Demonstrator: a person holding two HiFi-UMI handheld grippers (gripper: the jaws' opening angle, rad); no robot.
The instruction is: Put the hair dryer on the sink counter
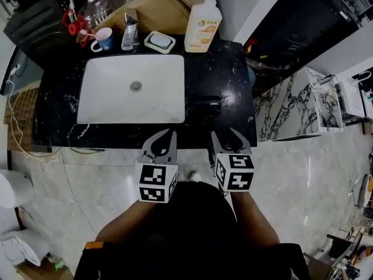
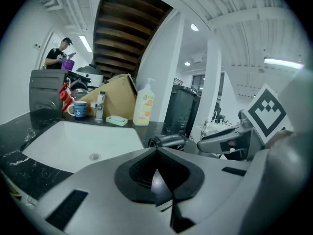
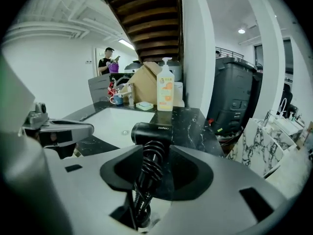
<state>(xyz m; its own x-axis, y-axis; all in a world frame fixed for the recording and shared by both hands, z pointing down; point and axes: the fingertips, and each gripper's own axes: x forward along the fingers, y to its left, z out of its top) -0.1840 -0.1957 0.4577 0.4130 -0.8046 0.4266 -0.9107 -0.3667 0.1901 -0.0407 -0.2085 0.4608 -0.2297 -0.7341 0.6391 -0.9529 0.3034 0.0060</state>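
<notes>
The black hair dryer (image 1: 207,105) lies on its side on the black marble sink counter (image 1: 230,69), just right of the white basin (image 1: 131,89). Its coiled cord (image 1: 210,151) hangs over the counter's front edge. My right gripper (image 1: 226,134) hovers at that edge, just short of the dryer, jaws parted. In the right gripper view the dryer (image 3: 151,132) lies straight ahead and the cord (image 3: 149,173) shows through the gap between my jaws (image 3: 152,148). My left gripper (image 1: 165,136) is beside it, shut and empty (image 2: 156,150), with the dryer (image 2: 168,140) ahead to its right.
Along the counter's back stand a soap pump bottle (image 1: 203,25), a soap dish (image 1: 159,41), a mug (image 1: 104,39) and the faucet (image 1: 129,31). A marble-patterned cabinet (image 1: 303,104) stands to the right. A person (image 2: 58,55) stands far behind.
</notes>
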